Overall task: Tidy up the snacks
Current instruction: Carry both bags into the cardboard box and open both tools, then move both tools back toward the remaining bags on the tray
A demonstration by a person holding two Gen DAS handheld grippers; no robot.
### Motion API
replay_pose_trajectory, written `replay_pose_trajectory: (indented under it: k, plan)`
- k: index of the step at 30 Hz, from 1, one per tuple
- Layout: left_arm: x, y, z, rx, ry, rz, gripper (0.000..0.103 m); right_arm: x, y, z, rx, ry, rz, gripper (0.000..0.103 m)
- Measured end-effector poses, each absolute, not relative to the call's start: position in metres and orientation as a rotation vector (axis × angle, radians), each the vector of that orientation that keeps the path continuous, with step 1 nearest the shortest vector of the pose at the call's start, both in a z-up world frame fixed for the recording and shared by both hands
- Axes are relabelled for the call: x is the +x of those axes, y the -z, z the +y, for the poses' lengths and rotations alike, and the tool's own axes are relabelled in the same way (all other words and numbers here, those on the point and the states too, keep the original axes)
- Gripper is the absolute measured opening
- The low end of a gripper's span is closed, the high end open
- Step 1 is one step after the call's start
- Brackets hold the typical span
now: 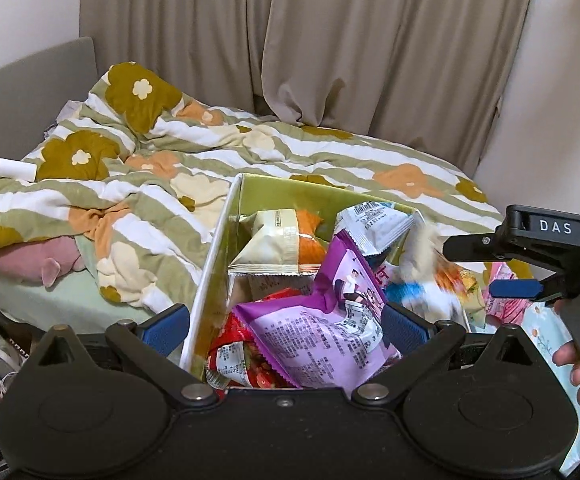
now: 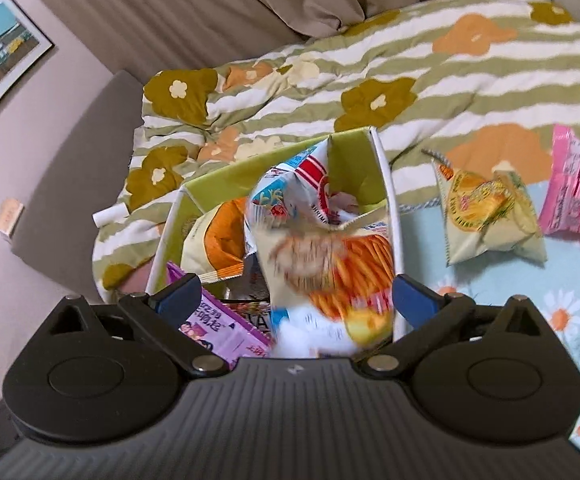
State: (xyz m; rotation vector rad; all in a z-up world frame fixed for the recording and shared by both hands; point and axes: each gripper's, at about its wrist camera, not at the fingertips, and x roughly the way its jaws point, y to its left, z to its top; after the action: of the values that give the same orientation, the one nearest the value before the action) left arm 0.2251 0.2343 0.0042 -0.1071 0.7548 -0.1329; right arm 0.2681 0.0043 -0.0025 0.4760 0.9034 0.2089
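A green-lined cardboard box (image 1: pixel 226 216) stands on the bed and holds several snack packets: a purple one (image 1: pixel 322 320), a cream and orange one (image 1: pixel 278 248), a red one (image 1: pixel 242 356). My left gripper (image 1: pixel 286 324) is open, low over the box's near left corner. My right gripper (image 2: pixel 296 296) is open above the box (image 2: pixel 354 160). A blurred white and orange packet (image 2: pixel 322 264) lies loose between its fingers, over the box; it also shows blurred in the left wrist view (image 1: pixel 430 276). The right gripper shows from the side in the left wrist view (image 1: pixel 482 268).
A pale yellow packet (image 2: pixel 486 216) and a pink packet (image 2: pixel 578 200) lie on the light blue daisy sheet (image 2: pixel 562 312) right of the box. A striped floral duvet (image 1: pixel 162 168) lies bunched behind and left. Curtains (image 1: pixel 330 40) hang behind the bed.
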Motion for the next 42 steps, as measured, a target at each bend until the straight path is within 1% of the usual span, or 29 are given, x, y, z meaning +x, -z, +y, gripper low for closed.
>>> replay_pose_trajectory:
  k: [14,21,26,32,42]
  plan:
    - [0.202,-0.027,0.227,-0.059,0.19,0.679,0.103,0.225,-0.027,0.005,0.411,-0.186,0.791,0.103]
    - [0.193,-0.042,0.199,-0.03,0.224,0.631,0.103,0.195,-0.044,-0.016,0.392,-0.15,0.726,0.103]
    - [0.191,-0.049,0.159,-0.005,0.252,0.605,0.103,0.182,-0.051,-0.055,0.398,-0.12,0.704,0.103]
    - [0.204,-0.05,0.091,0.001,0.299,0.608,0.103,0.178,-0.051,-0.124,0.399,-0.071,0.689,0.103]
    - [0.249,-0.024,-0.024,0.053,0.294,0.672,0.103,0.213,-0.03,-0.237,0.333,-0.069,0.728,0.103]
